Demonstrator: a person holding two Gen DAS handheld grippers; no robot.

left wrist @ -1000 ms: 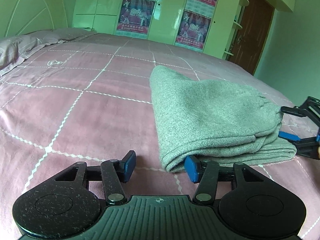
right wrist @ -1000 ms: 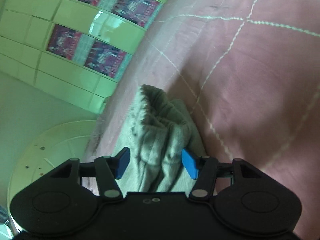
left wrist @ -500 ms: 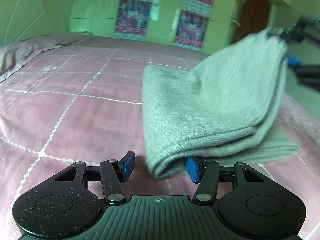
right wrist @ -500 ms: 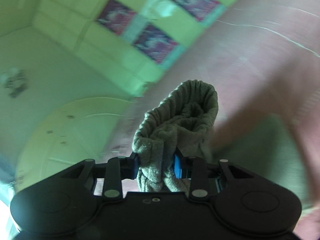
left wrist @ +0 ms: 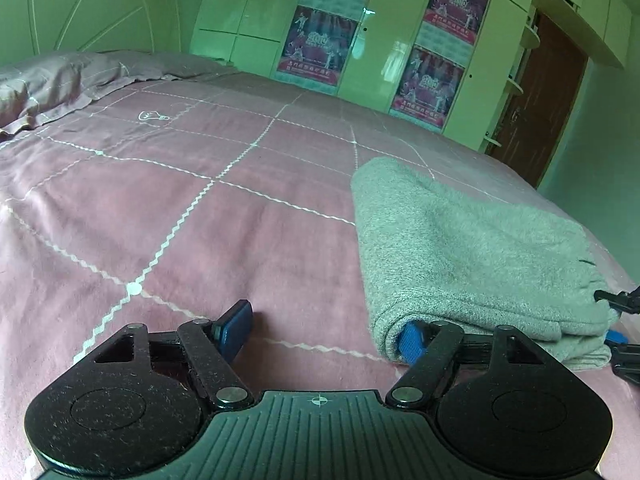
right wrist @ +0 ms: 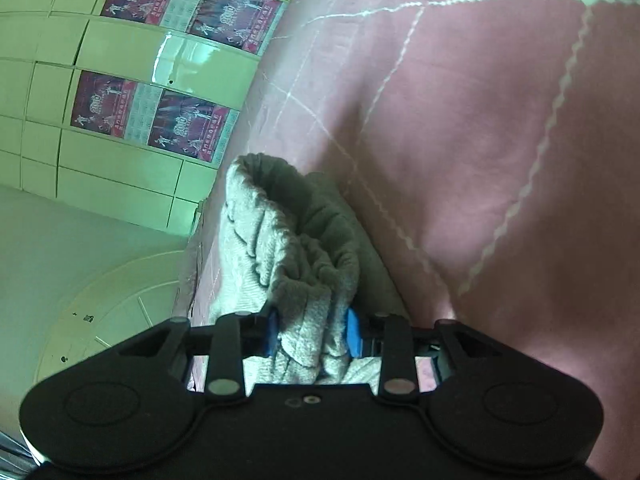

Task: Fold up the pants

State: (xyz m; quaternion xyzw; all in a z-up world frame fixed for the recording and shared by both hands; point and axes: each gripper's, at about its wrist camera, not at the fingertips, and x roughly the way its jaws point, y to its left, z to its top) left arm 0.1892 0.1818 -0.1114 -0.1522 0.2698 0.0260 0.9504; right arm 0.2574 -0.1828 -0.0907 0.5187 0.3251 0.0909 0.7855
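Grey pants (left wrist: 472, 248); pink bedspread (left wrist: 160, 208) w/ white zigzag grid.

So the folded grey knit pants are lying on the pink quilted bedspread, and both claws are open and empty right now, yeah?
Not quite. The folded grey knit pants do lie on the pink quilted bedspread, and the left claw is open, but the right claw is shut on the pants' bunched end, as the right wrist view shows.
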